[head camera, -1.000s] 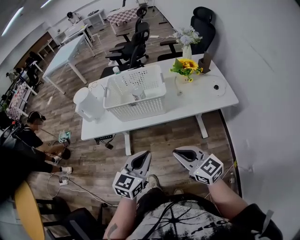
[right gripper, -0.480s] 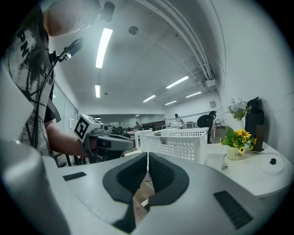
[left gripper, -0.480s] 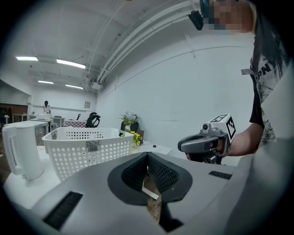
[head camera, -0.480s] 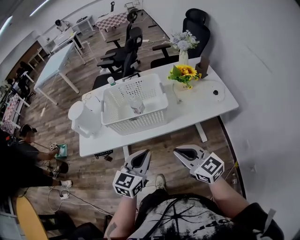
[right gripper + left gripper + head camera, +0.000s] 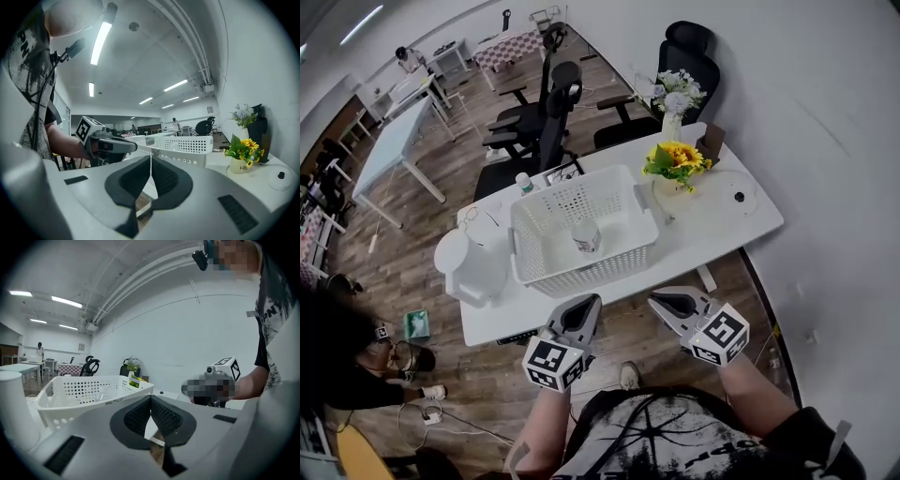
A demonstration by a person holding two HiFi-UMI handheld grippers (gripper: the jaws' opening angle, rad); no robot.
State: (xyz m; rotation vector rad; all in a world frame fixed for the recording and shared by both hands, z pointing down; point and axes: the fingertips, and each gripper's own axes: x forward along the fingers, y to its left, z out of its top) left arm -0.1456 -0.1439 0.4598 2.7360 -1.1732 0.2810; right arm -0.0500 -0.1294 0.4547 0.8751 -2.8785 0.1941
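My left gripper [image 5: 590, 301] and right gripper [image 5: 657, 302] hang side by side in the air, just short of the near edge of a white table [image 5: 712, 230]. Both are shut with nothing between the jaws. Nearest to them is a white perforated basket [image 5: 546, 265] with a small clear jar [image 5: 585, 235] inside. In the left gripper view the shut left gripper [image 5: 150, 398] points past the basket [image 5: 89, 392]. In the right gripper view the shut right gripper [image 5: 150, 157] has the basket [image 5: 187, 144] ahead and the left gripper [image 5: 105, 145] beside it.
On the table stand a white kettle [image 5: 472, 267], a sunflower pot [image 5: 674, 160], a vase of pale flowers [image 5: 673, 97] and a round pad with a black knob [image 5: 737, 197]. Office chairs [image 5: 546, 112] stand behind. A person [image 5: 352, 361] crouches on the floor at left. A wall runs along the right.
The table and basket have come nearer and now lie just beyond the gripper tips. Both grippers stay shut and keep their places in the head view.
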